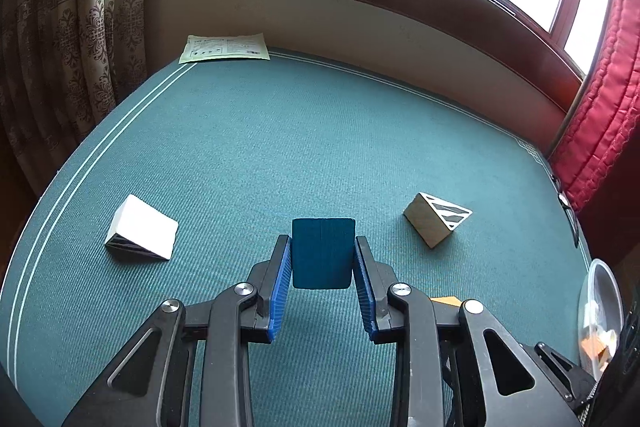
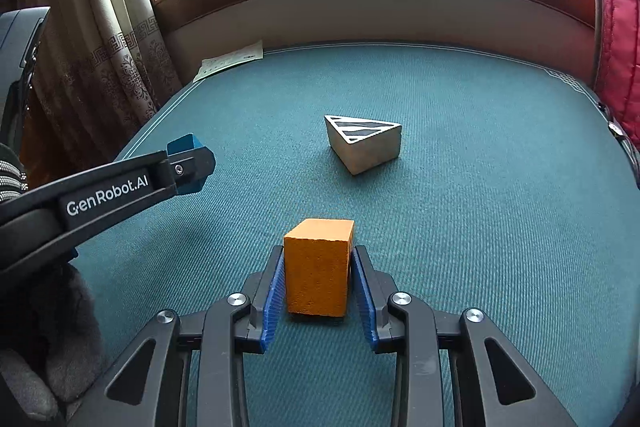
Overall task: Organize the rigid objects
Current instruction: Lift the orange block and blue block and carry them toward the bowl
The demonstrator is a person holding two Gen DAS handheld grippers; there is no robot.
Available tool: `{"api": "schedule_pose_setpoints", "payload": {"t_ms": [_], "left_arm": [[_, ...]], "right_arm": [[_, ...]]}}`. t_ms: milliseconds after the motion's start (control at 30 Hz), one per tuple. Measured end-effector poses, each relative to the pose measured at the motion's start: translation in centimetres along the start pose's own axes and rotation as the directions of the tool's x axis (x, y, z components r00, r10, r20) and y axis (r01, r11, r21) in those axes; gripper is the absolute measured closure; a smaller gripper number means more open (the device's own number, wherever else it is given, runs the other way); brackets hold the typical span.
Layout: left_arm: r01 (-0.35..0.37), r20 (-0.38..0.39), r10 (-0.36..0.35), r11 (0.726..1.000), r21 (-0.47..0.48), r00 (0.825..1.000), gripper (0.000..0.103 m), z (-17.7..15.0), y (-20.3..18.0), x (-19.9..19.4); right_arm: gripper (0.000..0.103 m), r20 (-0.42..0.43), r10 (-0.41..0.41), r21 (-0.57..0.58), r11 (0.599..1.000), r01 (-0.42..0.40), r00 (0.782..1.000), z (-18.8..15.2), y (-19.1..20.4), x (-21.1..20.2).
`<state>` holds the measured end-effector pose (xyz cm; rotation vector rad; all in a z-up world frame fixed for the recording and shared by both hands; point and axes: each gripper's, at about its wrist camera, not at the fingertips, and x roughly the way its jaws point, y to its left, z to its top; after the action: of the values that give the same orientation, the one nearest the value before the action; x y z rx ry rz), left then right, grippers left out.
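Teal wood fills the gap between our left gripper's (image 1: 322, 255) blue pads: the teal block (image 1: 323, 253) stands upright there, its two side faces pressed by the pads, jaws drawn in tight on it. Its lower edge appears clear of the green mat (image 1: 280, 131). In the right wrist view we see the same gripper at 9 o'clock, the block's corner poking out past its black finger.

Our right gripper (image 2: 318, 273) has its jaws narrowed around the orange block (image 2: 317, 267), which sits squarely between the blue pads. The left pad lies against the block's side; at the right pad we cannot tell whether a sliver of gap remains. Whether the orange block is clear of the mat we cannot tell.

From the left gripper, a white wedge (image 1: 142, 233) lies on the mat at 10 o'clock, and a wooden wedge with a striped black-and-white triangular face (image 1: 436, 219) at 2 o'clock, both well apart from the jaws. From the right gripper that striped wedge sits at 12 o'clock. A printed sheet (image 1: 224, 47) lies at the mat's far corner.
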<state>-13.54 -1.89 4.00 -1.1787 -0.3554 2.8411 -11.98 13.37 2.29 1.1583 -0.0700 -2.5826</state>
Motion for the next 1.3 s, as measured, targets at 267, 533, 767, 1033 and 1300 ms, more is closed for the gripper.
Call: {"api": "schedule_pose_setpoints", "payload": {"t_ms": [267,533,767,1033,1300], "left_arm": [[0.050,-0.013,-0.049,0.997,0.055,0.999,0.072,-1.0,-2.3,-0.5],[0.104,-0.019,-0.102,0.987,0.125,0.995,0.072,-2.4,-5.0,-1.3],[0.149,-0.034,-0.145,0.973,0.177,0.989,0.072,-3.7,-7.0,-2.1],[0.186,-0.054,-0.178,0.957,0.224,0.982,0.072,-4.9,-8.8,-2.5],[0.196,-0.067,-0.184,0.947,0.253,0.981,0.072,-5.8,-9.8,-2.5]], "right_arm": [[0.069,0.018,-0.032,0.060,0.998,0.031,0.999,-1.7,-1.5,-2.8],[0.069,0.030,-0.079,0.110,0.991,0.075,0.996,-3.3,-3.1,-5.2],[0.069,0.050,-0.118,0.163,0.981,0.108,0.992,-4.4,-5.0,-7.5],[0.069,0.079,-0.179,0.225,0.961,0.157,0.981,-5.4,-7.4,-10.0],[0.069,0.113,-0.247,0.285,0.936,0.207,0.962,-5.8,-10.1,-12.7]]}}
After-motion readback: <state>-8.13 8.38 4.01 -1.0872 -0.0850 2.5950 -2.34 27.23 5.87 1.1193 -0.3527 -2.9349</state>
